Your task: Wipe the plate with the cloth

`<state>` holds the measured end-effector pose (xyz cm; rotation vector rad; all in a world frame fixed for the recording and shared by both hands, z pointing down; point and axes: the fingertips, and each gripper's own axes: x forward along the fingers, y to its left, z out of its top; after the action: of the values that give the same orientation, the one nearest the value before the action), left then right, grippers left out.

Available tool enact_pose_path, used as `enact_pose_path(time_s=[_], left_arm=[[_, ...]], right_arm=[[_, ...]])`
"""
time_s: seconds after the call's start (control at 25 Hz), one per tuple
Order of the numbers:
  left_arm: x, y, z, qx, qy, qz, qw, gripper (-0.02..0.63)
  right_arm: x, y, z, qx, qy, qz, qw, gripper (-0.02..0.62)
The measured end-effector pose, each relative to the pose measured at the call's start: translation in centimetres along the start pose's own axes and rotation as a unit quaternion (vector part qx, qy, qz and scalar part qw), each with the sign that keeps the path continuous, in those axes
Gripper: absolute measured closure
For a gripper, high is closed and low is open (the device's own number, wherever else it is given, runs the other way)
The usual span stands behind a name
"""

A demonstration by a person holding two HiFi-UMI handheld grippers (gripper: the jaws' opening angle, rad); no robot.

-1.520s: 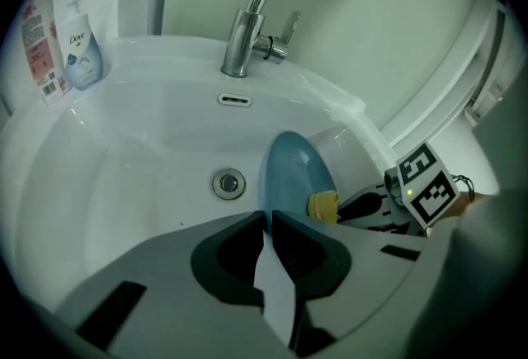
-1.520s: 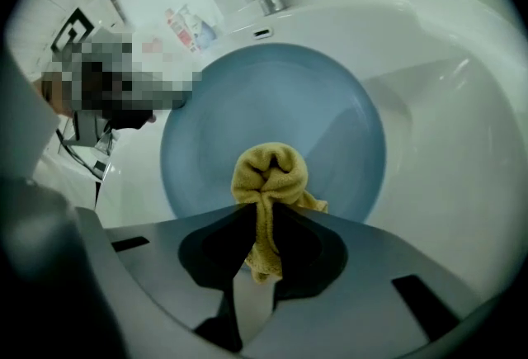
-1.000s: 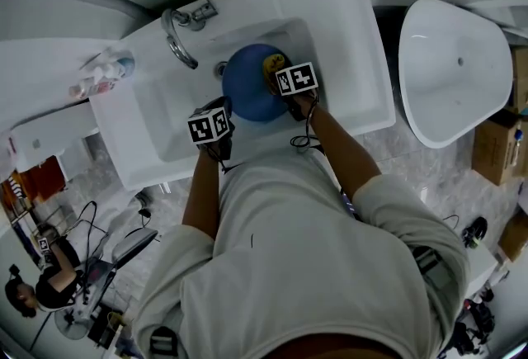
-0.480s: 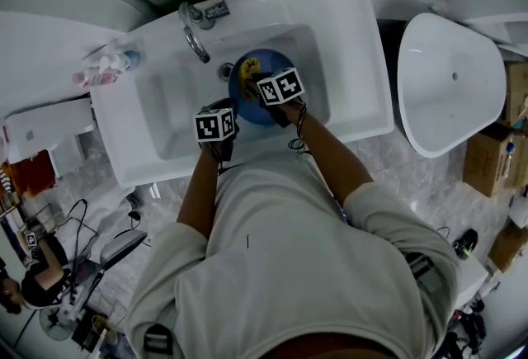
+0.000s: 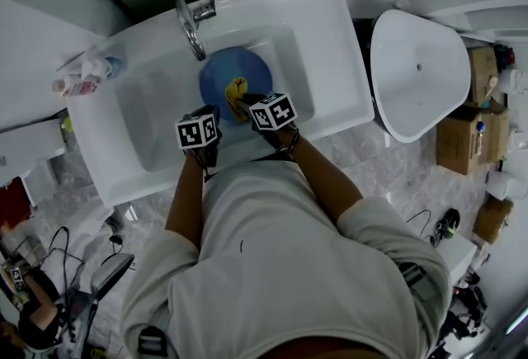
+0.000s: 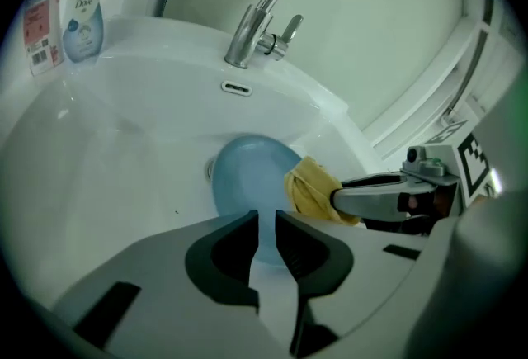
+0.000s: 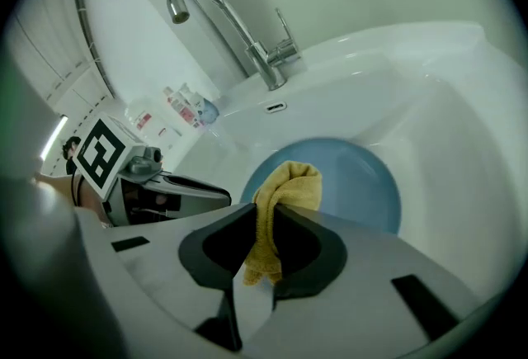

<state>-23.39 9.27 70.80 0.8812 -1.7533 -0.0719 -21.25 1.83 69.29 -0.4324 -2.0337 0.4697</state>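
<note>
2 grippers, both engaged, over a white sink [image 5: 342,60] at upper centre of the head view.

Item 1, left gripper [image 6: 264,235]: jaws drawn nearly together with only a narrow slit between them. The near rim of the plate [image 6: 247,180] runs into that slit, so it reads as clamped on the rim to steady the plate.

Item 2, right gripper [image 7: 262,233]: jaws closed on the cloth [image 7: 285,188], which is yellow and bunched. 1 lump stands out beyond the jaws and a short tail hangs below them.

Item 3, plate: 1 only, blue and round, inside the basin just below the faucet [image 5: 191,27]. Whether it lies flat or leans on the basin wall cannot be settled.

Item 4, cloth position: at the lower centre of the plate in the head view, and at the plate's lower left in the right gripper view. Whether it touches the plate or hangs just above it cannot be told.

Item 5, other: 1 soap bottle [image 6: 82,15] stands on the sink ledge at upper left of the left gripper view, well apart from the work.

Progress, as a judgement: both preparatory steps look done, since the cloth is gripped and the plate is held. Wiping appears under way or about to begin at the near edge. The plate's face shows no marks or streaks, so the share already wiped cannot be read. The upper and right parts of the face lie bare of the cloth and presumably remain to be covered.
</note>
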Motion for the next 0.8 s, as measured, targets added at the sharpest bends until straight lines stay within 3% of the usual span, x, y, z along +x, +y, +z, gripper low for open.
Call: enact_pose_path(time_s=[0.36, 0.52, 0.8], left_arm=[[-1.9, -4.1, 0.0, 0.079, -0.028, -0.081, 0.9932, 0.581], [-3.3, -6.1, 0.7, 0.087, -0.055, -0.076, 0.9918, 0.584], [-6.4, -9.0, 1.9, 0.067, -0.132, -0.047, 0.9879, 0.584]], right_arm=[[-6.3, 0.3, 0.2, -0.039, -0.055, -0.120, 0.991, 0.537], [-8.6, 0.7, 0.4, -0.055, -0.071, -0.136, 0.987, 0.537], [-12.2, 1.3, 1.7, -0.089, -0.128, -0.131, 0.979, 0.537]])
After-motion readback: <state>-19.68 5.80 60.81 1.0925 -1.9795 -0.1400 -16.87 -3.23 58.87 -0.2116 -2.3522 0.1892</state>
